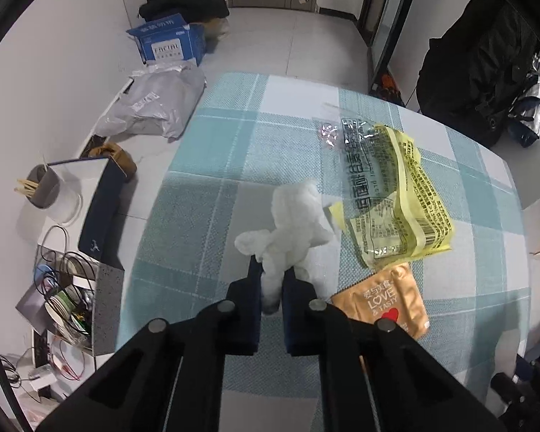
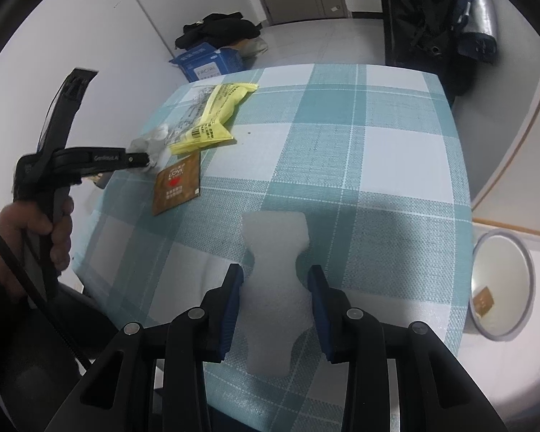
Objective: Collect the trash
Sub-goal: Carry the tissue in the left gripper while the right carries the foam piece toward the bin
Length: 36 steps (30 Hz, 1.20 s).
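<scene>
A crumpled white tissue (image 1: 295,223) sticks out from between the jaws of my left gripper (image 1: 274,270), which is shut on its lower end over the teal checked tablecloth (image 1: 216,165). To its right lie a yellow and clear wrapper (image 1: 396,194) and a gold sachet (image 1: 385,302). In the right wrist view, my right gripper (image 2: 275,270) is shut on a flat white foam piece (image 2: 275,237), its blue pads against the piece's wide lower part. The left gripper (image 2: 145,160) shows there at the table's left edge with the tissue (image 2: 156,138), held by a person's hand (image 2: 36,230).
A white bin (image 2: 500,284) with a gold sachet inside stands on the floor right of the table. Left of the table are a blue box (image 1: 169,41), a grey plastic bag (image 1: 154,104), a cup of sticks (image 1: 43,187) and tangled cables (image 1: 64,288). A black backpack (image 1: 475,64) stands beyond the far corner.
</scene>
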{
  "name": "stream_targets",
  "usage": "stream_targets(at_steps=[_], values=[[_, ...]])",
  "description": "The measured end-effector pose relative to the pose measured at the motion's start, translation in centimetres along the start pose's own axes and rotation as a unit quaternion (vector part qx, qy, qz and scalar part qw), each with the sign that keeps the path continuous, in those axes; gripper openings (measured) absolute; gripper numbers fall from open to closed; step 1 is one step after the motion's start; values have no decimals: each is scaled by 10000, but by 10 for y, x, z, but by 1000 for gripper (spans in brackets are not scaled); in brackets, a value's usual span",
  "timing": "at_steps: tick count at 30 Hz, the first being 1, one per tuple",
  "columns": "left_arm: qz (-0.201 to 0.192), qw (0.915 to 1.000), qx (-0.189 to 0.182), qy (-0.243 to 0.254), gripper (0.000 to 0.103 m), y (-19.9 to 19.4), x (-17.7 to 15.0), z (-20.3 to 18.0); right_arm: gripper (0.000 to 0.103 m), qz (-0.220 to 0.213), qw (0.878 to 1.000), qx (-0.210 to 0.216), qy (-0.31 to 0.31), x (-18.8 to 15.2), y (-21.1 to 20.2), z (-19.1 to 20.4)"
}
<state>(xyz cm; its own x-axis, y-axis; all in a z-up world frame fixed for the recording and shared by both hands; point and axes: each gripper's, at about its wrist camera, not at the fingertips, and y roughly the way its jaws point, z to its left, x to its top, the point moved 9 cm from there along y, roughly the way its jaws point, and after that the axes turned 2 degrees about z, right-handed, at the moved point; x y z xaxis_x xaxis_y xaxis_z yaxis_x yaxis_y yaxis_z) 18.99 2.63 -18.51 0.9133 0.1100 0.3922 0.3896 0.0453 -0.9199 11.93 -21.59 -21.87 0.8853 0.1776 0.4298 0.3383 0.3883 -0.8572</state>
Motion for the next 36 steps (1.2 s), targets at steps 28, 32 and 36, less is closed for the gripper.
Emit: stream_targets(at_steps=[28,32,36], values=[[-1355,9835,-1141,354,5,-117,-8,-54,36,-1044,9944,163,44,40,-91,18],[-1387,9791,-1402,504,5,-128,-10,-76,36,-1297,9915,114,-57,50,-117,15],[-1419,9738,-1641,674,5,-141,-6,-105,36,-1525,9883,85,34,61,-143,1]])
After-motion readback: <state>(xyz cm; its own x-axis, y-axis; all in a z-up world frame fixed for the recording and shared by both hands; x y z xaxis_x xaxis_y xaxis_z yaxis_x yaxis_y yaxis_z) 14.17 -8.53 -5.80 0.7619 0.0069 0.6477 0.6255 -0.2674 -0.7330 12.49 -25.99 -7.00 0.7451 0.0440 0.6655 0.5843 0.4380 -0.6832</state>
